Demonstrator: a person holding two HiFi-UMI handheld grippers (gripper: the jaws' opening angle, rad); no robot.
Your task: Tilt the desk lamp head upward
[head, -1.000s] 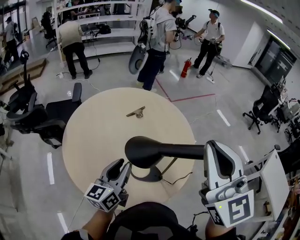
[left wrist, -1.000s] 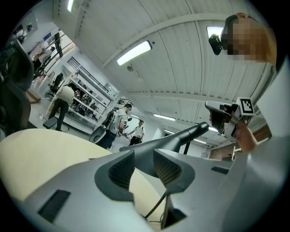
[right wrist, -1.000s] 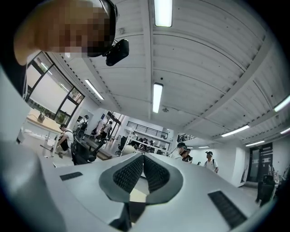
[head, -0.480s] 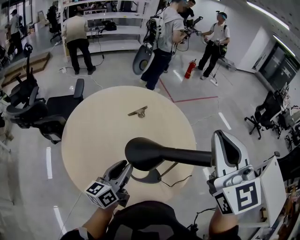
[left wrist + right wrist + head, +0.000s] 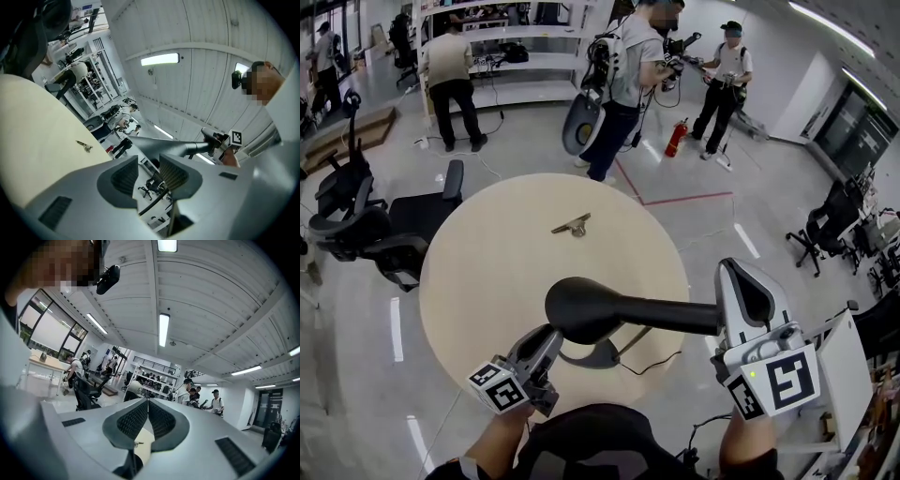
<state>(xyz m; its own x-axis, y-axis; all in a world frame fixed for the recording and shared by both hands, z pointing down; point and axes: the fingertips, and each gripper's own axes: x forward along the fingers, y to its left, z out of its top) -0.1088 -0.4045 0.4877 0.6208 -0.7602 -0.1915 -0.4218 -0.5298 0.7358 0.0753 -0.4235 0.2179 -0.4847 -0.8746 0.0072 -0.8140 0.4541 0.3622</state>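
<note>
Below the desk lamp head (image 5: pixel 581 307), my left gripper (image 5: pixel 546 339), jaws just widened and empty, readies a lift; right gripper (image 5: pixel 745 281) closed, idle.

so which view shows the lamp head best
The head view: the whole black lamp head shows from above, along with its base on the round table. The left gripper view catches the lamp head only from low down and side-on. The right gripper view shows none of it.
</note>
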